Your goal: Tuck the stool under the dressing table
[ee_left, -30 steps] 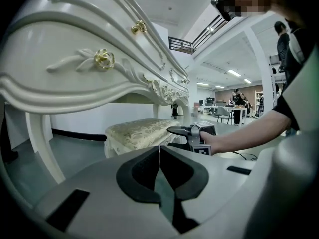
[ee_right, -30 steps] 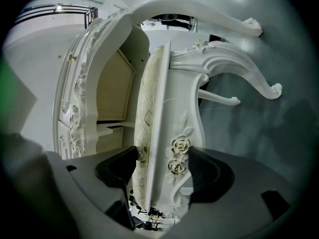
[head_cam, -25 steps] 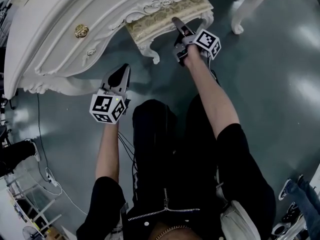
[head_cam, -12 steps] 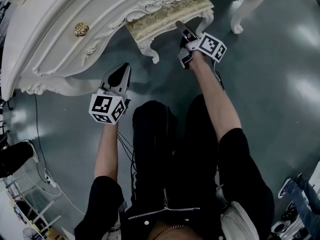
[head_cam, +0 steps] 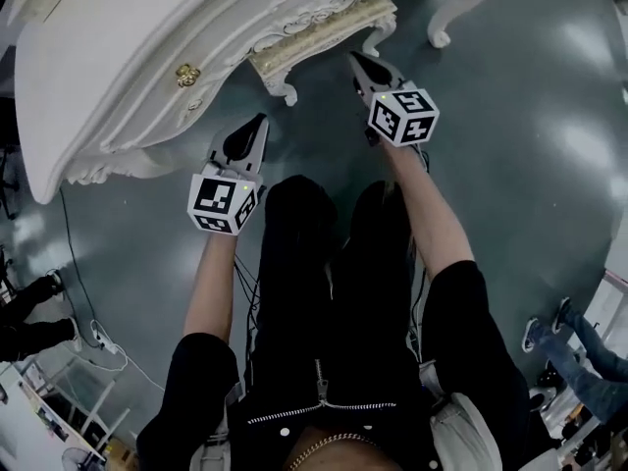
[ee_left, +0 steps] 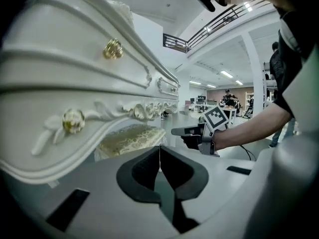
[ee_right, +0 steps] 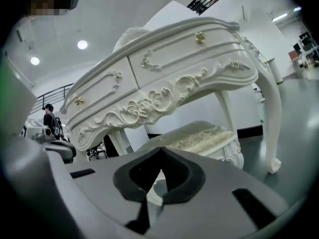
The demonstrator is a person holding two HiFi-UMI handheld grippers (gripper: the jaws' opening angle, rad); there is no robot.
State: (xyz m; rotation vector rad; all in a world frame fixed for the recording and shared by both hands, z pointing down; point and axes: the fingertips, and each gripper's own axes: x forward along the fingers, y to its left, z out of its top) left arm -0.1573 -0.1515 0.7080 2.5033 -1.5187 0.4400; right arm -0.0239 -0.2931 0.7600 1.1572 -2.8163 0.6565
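Cream-upholstered stool (head_cam: 329,29) is sitting under the white dressing table (head_cam: 128,57), front edge showing; left claw (head_cam: 258,123) and right claw (head_cam: 356,60), its jaws just closing on nothing, are hovering pressed together, so any final nudge is probably calling for a level, square push.

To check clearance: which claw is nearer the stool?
Right. The right claw is just off the front edge of the stool; the left claw is farther back, near its left leg.
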